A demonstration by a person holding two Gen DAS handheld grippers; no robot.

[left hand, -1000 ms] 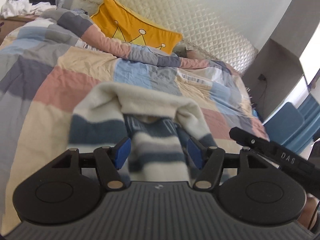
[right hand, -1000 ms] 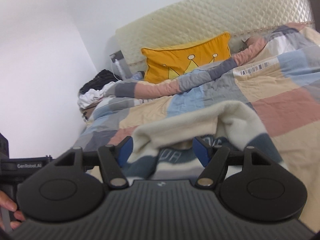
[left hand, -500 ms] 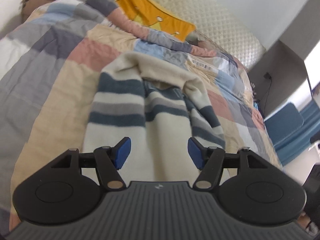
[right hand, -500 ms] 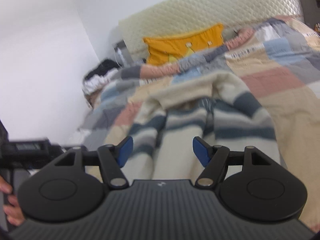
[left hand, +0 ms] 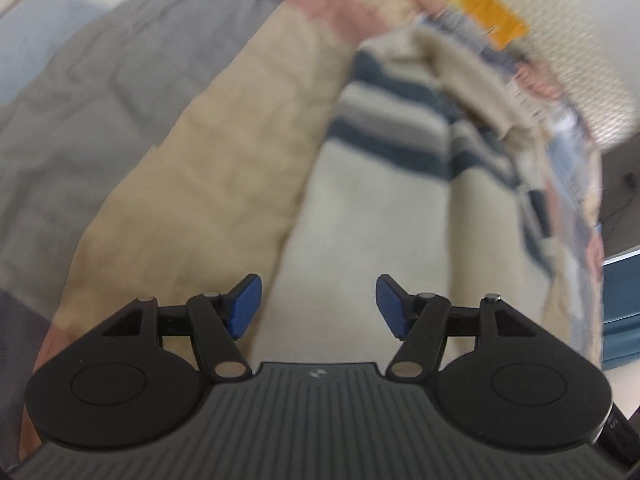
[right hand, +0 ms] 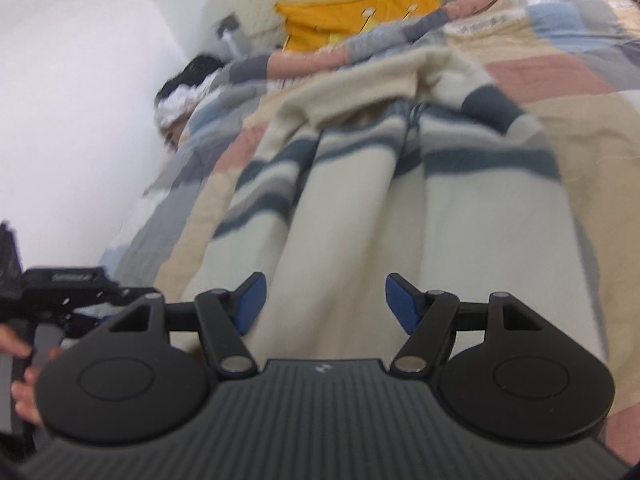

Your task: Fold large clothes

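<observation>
Striped sweater (right hand: 360, 216) lying spread on patchwork quilt (right hand: 560, 76), cream part near you, blue stripes farther up. Your left gripper (left hand: 316, 308) hanging over sweater's left edge, blue pads spread wide, pinching nothing. Your right gripper (right hand: 324, 304) hanging over sweater's cream middle, pads spread too, pinching nothing. Yellow crown pillow (right hand: 360, 20) leaning by headboard (right hand: 248, 4). Both views looking blurry.

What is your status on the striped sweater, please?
Left gripper and right gripper open, empty. Cream knit sweater with navy and grey stripes lies spread on patchwork quilt, not yet folded. Nothing in the way.
</observation>
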